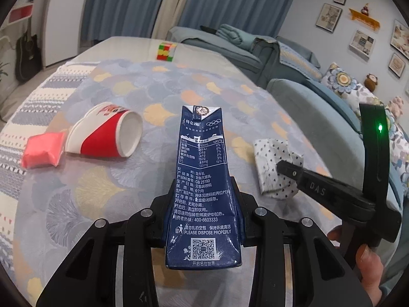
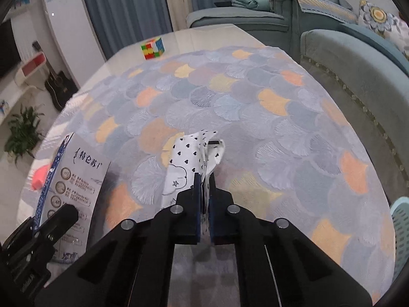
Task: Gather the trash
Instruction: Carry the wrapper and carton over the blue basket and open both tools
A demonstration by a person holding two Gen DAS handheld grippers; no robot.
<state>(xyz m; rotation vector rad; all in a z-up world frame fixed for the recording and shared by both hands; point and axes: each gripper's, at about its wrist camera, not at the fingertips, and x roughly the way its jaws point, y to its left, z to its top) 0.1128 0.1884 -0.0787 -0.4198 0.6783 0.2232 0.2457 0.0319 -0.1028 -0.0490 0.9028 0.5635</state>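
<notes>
A living room with blue curtains and teal sofas; in front, a table [image 2: 255, 38] under a cloth patterned with grey, yellow and orange fan shapes. The left gripper [image 1: 203, 192] holds a flattened dark blue milk carton [image 1: 202, 179], jaws narrowed onto its sides, the carton's long axis running straight out along the fingers, top end away from the camera. The right gripper [image 2: 204, 186] has its jaws pressed together on a crumpled white tissue packet with small black hearts [image 2: 194, 153], which extends forward from the fingertips and lies at the table's right side. Left of the carton, a red and white paper cup [image 1: 107, 133] lies on its side, mouth toward the carton, touching a pink packet [image 1: 43, 151]. Both are nearer the left hand. A Rubik's cube [image 1: 166, 51] sits far back. At the right edge a pale blue basket [image 2: 401, 232] shows, probably the bin.
</notes>
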